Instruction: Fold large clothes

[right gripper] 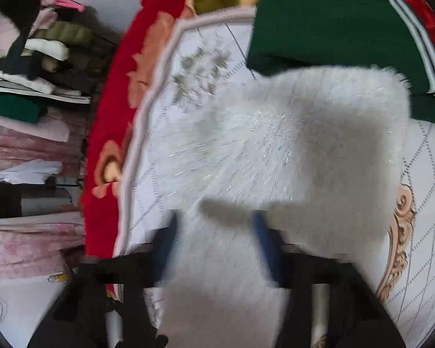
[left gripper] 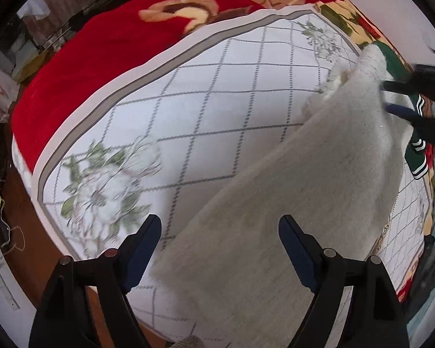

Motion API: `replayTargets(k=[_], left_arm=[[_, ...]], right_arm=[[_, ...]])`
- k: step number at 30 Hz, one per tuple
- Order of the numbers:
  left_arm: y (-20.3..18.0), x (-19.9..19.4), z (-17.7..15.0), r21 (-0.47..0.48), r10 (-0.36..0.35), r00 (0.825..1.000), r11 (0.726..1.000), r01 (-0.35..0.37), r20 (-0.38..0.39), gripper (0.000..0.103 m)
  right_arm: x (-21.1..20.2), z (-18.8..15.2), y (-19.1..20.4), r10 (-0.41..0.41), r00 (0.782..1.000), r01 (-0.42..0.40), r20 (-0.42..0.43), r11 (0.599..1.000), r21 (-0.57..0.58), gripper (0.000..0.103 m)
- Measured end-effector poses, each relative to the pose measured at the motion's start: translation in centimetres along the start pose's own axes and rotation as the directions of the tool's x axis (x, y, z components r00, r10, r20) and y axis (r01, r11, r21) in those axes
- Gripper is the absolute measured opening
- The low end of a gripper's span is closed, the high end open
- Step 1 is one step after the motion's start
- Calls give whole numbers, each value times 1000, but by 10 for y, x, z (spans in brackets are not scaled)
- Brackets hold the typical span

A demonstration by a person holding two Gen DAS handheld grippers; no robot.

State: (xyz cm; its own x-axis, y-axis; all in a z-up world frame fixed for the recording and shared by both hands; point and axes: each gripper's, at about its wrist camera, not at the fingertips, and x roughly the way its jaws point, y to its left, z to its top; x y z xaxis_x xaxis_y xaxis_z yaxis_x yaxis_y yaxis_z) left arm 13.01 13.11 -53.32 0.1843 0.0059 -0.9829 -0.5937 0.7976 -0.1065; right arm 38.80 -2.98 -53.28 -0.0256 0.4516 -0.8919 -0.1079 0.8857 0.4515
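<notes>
A fluffy white garment (left gripper: pixel 319 174) lies stretched across a bed with a white checked floral quilt (left gripper: pixel 188 110). My left gripper (left gripper: pixel 220 229) is open just above the near end of the garment, its fingers apart on either side of it. My right gripper (left gripper: pixel 391 95) shows at the right edge of the left wrist view, at the garment's far end. In the right wrist view the same garment (right gripper: pixel 304 133) lies under my right gripper (right gripper: pixel 214 220), whose jaws stand apart. The frame is blurred.
A red floral blanket (left gripper: pixel 101 46) lies under the quilt. A folded green garment with white stripes (right gripper: pixel 333 23) lies beyond the white one. Stacked folded clothes (right gripper: pixel 37 72) fill shelves left of the bed. Floor and a cord (left gripper: pixel 14 240) show at lower left.
</notes>
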Motion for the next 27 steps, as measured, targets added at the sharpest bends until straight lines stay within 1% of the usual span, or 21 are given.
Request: replayTargets(k=[4,6,7,8,9,10,11,12,13,14,16,17,18,19,20,21,22,23,24,25,27], left_arm=[[-15,19,8,36,65,997,997,-66,37,82],[-19,33,10,57,103,994,993,-104,22,82],[-19,37,11,58,105,994,993,-106,9,82],[-20,39,11,52,103,995,993,-103,4,82],[-19,39,12,45,99,995,994,-99,4,82],[-20,37,12,37,93,996,995,-93,7,82],[-21,35,12,28,86,996,996,-86,10,87],[-22,33,12,15,77,997,997,-77,13,91],[-23,31,11,4,66,998,998,-66,16,96],[-25,30,11,-8,47,999,999,-47,20,98],[-32,31,10,-22,28,1000,999,-28,14,99],[-35,31,10,-27,32,999,999,-32,12,99],[-37,32,11,-31,38,999,999,-37,13,99],[-40,32,11,-33,44,999,998,-44,16,99],[-42,31,12,-37,53,998,998,-53,19,99],[-44,30,11,-41,58,998,998,-57,26,99],[-44,28,11,-44,62,998,997,-60,33,99],[-45,26,10,-44,71,997,997,-69,42,99],[-47,25,9,-40,81,995,996,-80,50,99],[-48,24,8,-35,89,995,996,-87,53,99],[-50,19,1,-23,102,993,995,-101,56,99]], right_arm=[[78,28,7,-102,994,99,-29,991,-90,37],[90,35,12,-137,991,133,-7,977,-169,38],[85,37,14,-128,991,122,-25,976,-179,38],[72,38,13,-86,995,76,-48,980,-182,39],[62,40,11,-41,998,31,-49,982,-184,44],[39,37,2,4,1000,-9,-30,983,-182,50],[12,33,-13,12,1000,-9,18,985,-174,69],[-9,30,-29,0,997,12,73,987,-161,85],[-26,27,-45,-18,992,36,128,989,-144,90],[-43,24,-71,-66,978,89,195,990,-108,92],[-49,26,-118,-145,965,152,220,988,-12,92],[-41,30,-149,-151,972,141,177,988,69,92],[-31,32,-172,-121,983,102,141,986,134,92],[-17,35,-191,-72,992,52,107,982,182,92],[1,38,-208,13,997,-30,75,975,222,91],[15,41,-215,96,993,-110,68,967,232,91],[21,42,-215,138,987,-153,86,966,209,90],[22,43,-210,150,981,-168,123,974,152,63],[25,42,-205,184,975,-198,124,974,113,26],[28,40,-203,197,975,-208,106,972,111,27],[18,30,-204,210,964,-231,163,965,120,21]])
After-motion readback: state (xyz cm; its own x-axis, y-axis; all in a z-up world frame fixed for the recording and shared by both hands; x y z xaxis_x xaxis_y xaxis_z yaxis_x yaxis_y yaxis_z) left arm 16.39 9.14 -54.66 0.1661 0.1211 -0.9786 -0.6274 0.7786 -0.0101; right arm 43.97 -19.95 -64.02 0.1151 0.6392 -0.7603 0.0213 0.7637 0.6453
